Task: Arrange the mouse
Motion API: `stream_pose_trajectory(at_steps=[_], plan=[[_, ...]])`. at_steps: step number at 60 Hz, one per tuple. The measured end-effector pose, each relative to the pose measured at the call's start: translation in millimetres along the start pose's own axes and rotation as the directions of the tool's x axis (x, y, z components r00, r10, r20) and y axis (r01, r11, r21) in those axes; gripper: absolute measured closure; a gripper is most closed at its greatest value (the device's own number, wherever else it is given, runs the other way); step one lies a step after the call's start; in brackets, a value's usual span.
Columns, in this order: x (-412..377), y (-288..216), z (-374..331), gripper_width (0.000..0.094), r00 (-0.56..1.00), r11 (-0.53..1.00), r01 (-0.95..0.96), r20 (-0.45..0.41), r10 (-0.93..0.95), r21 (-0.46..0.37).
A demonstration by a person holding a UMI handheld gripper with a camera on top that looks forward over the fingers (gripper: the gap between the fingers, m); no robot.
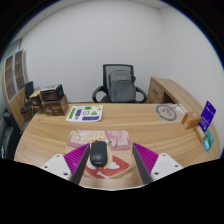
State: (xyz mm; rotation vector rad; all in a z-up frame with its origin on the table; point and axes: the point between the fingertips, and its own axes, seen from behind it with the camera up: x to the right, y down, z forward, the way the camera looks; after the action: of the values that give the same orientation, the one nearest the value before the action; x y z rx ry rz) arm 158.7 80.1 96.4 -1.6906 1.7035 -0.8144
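A black mouse (98, 154) lies on a pink and white mouse mat (112, 152) on the wooden desk (60, 135). My gripper (112, 160) is open above the mat. The mouse stands between my fingers, close to the left finger's purple pad (77, 157), with a wide gap to the right pad (149, 157). Neither pad presses on it.
A black office chair (119, 85) stands behind the desk. A dark box (48, 100) sits at the far left, a flat printed sheet (85, 114) at the middle back, a round clock-like thing (168, 112) and a purple and white box (205, 114) at the right.
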Motion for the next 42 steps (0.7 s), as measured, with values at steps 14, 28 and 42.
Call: stream_pose_trajectory(at_steps=[14, 28, 42], plan=[[71.0, -19.1, -175.1, 0.0069, 1.0, 0.999, -0.003, 0.0, 0.003, 0.042], [145.3, 29.5, -298.7, 0.006, 0.998, 0.999, -0.02, -0.063, 0.022, 0.044], [194.3, 87.4, -367.3, 0.0062, 0.994, 0.997, -0.063, -0.084, 0.066, 0.033]])
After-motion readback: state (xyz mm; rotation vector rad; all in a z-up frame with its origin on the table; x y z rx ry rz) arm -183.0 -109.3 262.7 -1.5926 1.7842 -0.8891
